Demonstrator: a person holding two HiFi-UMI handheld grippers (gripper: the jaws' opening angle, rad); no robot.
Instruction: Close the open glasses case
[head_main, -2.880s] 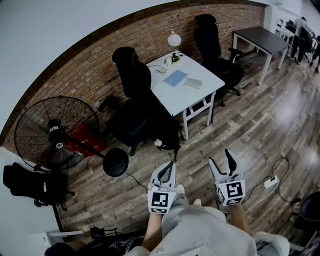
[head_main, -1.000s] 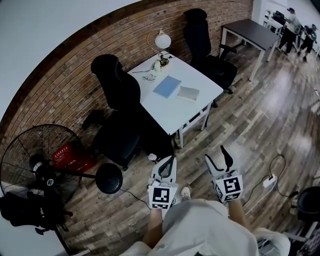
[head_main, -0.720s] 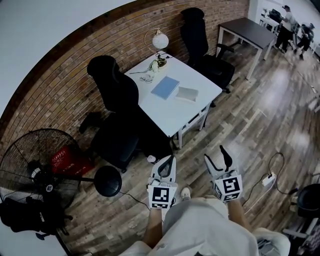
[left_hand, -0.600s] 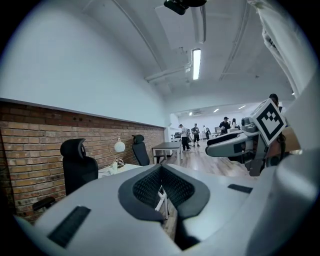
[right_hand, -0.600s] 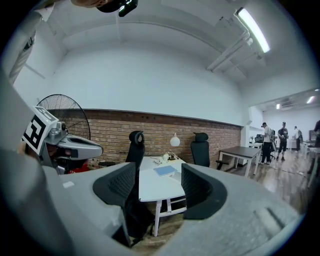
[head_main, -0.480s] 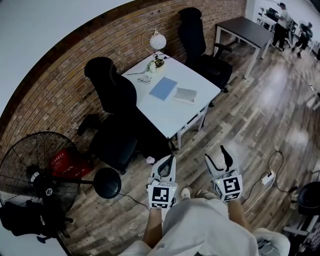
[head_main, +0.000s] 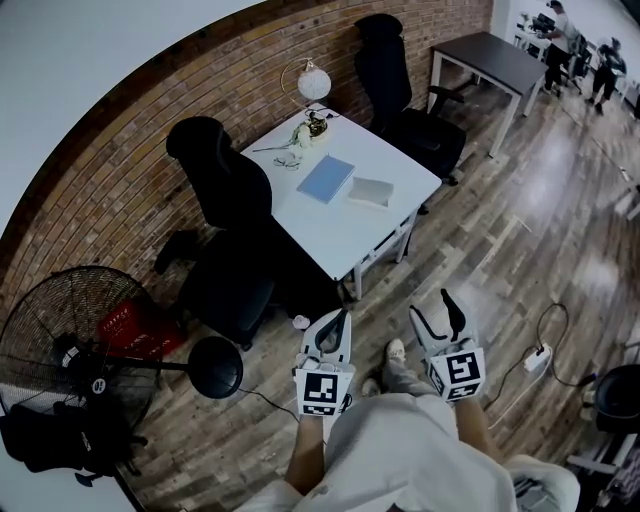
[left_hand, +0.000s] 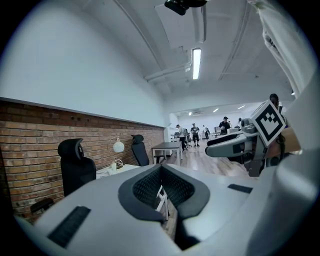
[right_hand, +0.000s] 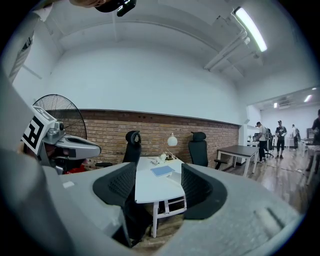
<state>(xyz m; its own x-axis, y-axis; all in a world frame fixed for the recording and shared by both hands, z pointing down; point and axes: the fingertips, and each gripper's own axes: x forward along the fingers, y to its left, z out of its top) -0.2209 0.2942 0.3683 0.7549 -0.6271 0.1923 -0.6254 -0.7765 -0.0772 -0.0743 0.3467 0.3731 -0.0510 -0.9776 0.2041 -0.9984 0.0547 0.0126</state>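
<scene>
A: Holding left gripper (head_main: 342, 318) and right gripper (head_main: 433, 310) level at the waist, pointing toward twelve o'clock.

B: Keeping left jaws pressed together, right spread on nothing. Spotting glasses case (head_main: 371, 191) on white table (head_main: 330, 230) at twelve, well apart. Swinging a shoe (head_main: 395, 351) further forward than before.

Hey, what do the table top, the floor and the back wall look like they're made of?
Table top: smooth white board, probably laminate or painted wood, going by its flat, even, matte surface.
Floor: wood-look planks, maybe laminate or vinyl; grain and plank seams show, and the lights leave a soft sheen.
Wall: reddish-brown brick, rough and matte, with pale mortar lines.
</scene>
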